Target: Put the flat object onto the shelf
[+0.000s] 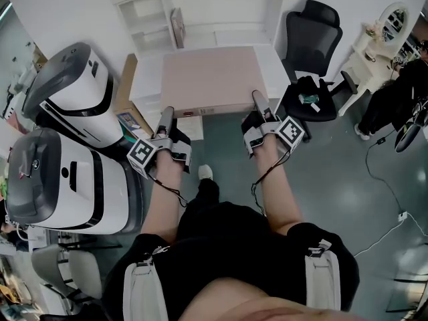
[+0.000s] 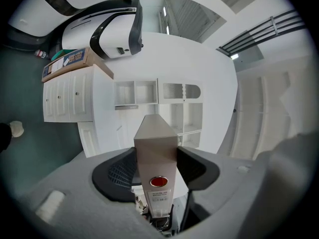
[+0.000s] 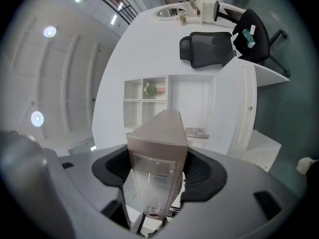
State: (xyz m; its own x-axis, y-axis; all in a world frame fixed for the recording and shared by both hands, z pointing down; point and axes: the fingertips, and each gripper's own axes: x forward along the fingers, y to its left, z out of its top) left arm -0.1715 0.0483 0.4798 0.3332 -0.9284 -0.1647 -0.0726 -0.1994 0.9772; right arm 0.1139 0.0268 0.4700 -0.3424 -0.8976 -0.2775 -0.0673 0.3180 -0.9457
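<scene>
A flat beige box [image 1: 210,79] is held level in front of me over a white desk [image 1: 274,65]. My left gripper [image 1: 166,116] is shut on its near left corner and my right gripper [image 1: 257,101] on its near right corner. In the left gripper view the box's edge [image 2: 155,153], with a red dot and a label, stands pinched between both black pads [image 2: 117,171]. The right gripper view shows the box [image 3: 158,148] gripped the same way between the pads [image 3: 207,171]. The white shelf unit [image 1: 200,9] stands behind the desk, with open compartments [image 3: 144,96] and a book [image 1: 178,27] in it.
Two white and grey machines [image 1: 73,89] [image 1: 60,186] stand at my left, next to a cardboard carton [image 1: 126,92]. A black office chair [image 1: 313,42] sits at the right, then a white vanity with a mirror [image 1: 388,29] and a person [image 1: 394,105]. Cables [image 1: 388,179] lie on the floor.
</scene>
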